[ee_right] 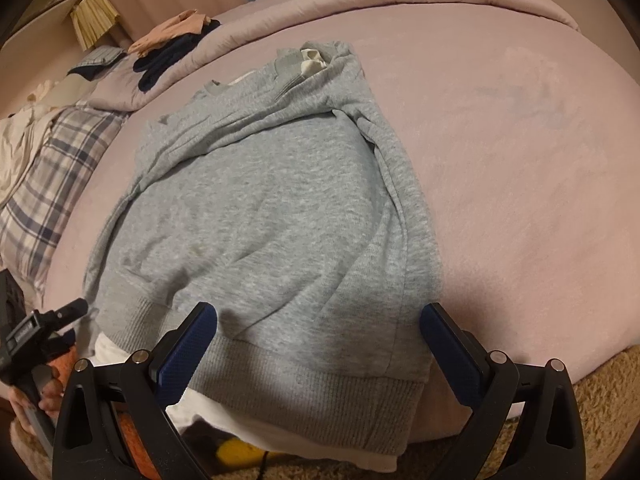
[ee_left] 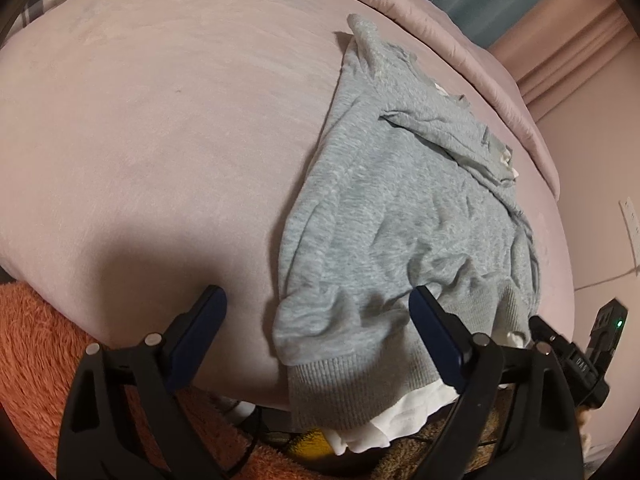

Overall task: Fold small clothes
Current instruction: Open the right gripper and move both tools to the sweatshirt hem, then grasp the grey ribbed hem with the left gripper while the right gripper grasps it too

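Grey knit sweatshirt [ee_right: 280, 208], ribbed hem, rumpled on velvety pink bed [ee_left: 140, 140]; both grippers [ee_left: 318, 300] [ee_right: 318, 318] gape, empty.

One grey sweatshirt [ee_right: 272, 216] is counted on one pink bed [ee_right: 520, 160]. Two grippers are seen, the left gripper [ee_left: 318, 300] and the right gripper [ee_right: 320, 320]. One plaid pillow [ee_right: 44, 184] and one pile of clothes [ee_right: 168, 48] are counted.
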`<state>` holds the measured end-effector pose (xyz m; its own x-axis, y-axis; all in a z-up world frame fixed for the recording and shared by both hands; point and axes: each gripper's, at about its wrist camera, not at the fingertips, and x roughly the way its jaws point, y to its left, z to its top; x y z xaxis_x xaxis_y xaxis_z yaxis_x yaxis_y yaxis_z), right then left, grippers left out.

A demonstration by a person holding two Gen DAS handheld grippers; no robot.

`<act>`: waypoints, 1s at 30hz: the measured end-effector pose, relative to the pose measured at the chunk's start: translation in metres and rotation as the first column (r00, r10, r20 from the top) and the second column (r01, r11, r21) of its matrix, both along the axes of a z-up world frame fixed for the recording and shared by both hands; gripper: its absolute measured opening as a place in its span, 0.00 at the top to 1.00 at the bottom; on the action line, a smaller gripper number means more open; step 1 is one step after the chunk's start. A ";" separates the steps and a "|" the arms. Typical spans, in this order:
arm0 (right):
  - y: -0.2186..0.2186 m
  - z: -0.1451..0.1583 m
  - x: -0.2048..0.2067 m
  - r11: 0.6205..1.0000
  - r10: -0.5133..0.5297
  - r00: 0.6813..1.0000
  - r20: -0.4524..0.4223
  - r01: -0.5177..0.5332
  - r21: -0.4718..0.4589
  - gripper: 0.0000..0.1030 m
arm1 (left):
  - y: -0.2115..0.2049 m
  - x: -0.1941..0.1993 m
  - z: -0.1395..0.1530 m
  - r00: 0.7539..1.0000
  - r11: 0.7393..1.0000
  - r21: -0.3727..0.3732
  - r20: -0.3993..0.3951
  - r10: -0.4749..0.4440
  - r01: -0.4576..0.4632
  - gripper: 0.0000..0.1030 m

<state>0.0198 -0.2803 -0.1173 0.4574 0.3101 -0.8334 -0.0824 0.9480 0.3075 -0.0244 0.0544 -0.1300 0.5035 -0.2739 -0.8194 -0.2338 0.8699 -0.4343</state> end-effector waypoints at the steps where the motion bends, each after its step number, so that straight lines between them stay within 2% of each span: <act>1: 0.000 0.000 0.000 1.000 0.001 1.000 0.000 -0.001 0.002 0.01 | -0.002 0.001 0.000 1.000 1.000 0.009 0.002 -0.007 0.006 0.12; 3: -0.001 -0.001 0.001 1.000 0.000 1.000 -0.001 0.000 0.003 0.01 | -0.005 0.001 0.000 1.000 1.000 0.018 0.008 -0.019 0.018 0.18; 5: -0.001 -0.002 0.001 1.000 0.001 1.000 0.000 -0.001 0.002 0.01 | -0.007 0.002 0.000 0.999 0.999 -0.005 0.015 -0.034 0.035 0.28; 8: 0.000 -0.002 0.001 1.000 0.004 1.000 0.002 -0.004 -0.005 0.01 | -0.011 0.004 -0.002 0.998 0.997 -0.046 0.017 -0.057 0.058 0.35; 12: 0.000 -0.003 0.002 1.000 0.002 1.000 0.004 -0.002 -0.003 0.01 | -0.022 0.005 -0.003 0.995 0.993 -0.053 0.028 -0.101 0.102 0.45; 15: -0.001 -0.003 0.004 1.000 -0.005 1.000 0.007 0.005 -0.007 0.07 | -0.024 0.007 -0.005 0.995 0.992 -0.078 0.020 -0.094 0.095 0.55; 18: -0.001 -0.003 0.003 1.000 -0.011 1.000 0.016 0.011 -0.027 0.13 | -0.026 0.006 -0.005 0.995 0.992 -0.085 0.022 -0.094 0.096 0.72; 19: -0.001 -0.003 0.003 0.999 -0.012 1.000 0.019 0.013 -0.033 0.16 | -0.026 0.006 -0.007 0.995 0.990 -0.102 0.021 -0.093 0.094 0.78; 20: -0.001 -0.003 0.003 0.999 -0.013 1.000 0.023 0.014 -0.041 0.19 | -0.025 0.006 -0.007 0.996 0.989 -0.118 0.020 -0.089 0.090 0.79; 22: -0.001 -0.001 0.002 0.998 -0.017 0.999 0.038 0.019 -0.061 0.40 | -0.026 0.005 -0.005 0.996 0.990 -0.108 0.025 -0.083 0.086 0.81; 24: -0.002 -0.001 0.002 0.997 -0.020 0.999 0.037 0.023 -0.074 0.47 | -0.026 0.003 -0.001 0.996 0.992 -0.098 0.033 -0.080 0.083 0.81; 27: -0.007 0.001 0.002 0.996 -0.028 0.999 0.038 0.031 -0.087 0.68 | -0.024 0.000 0.006 0.996 0.992 -0.097 0.049 -0.072 0.076 0.82; 28: -0.011 0.003 0.002 0.997 -0.033 0.999 0.037 0.036 -0.071 0.77 | -0.023 -0.001 0.008 0.996 0.992 -0.099 0.056 -0.068 0.073 0.82; 30: -0.017 0.006 0.001 0.999 -0.028 0.999 0.037 0.029 -0.018 0.87 | -0.020 -0.005 0.014 0.995 0.992 -0.106 0.075 -0.059 0.067 0.82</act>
<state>0.0212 -0.2969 -0.1117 0.4960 0.2814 -0.8215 -0.0661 0.9555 0.2874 -0.0290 0.0349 -0.1161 0.5387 -0.3919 -0.7458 -0.1445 0.8291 -0.5401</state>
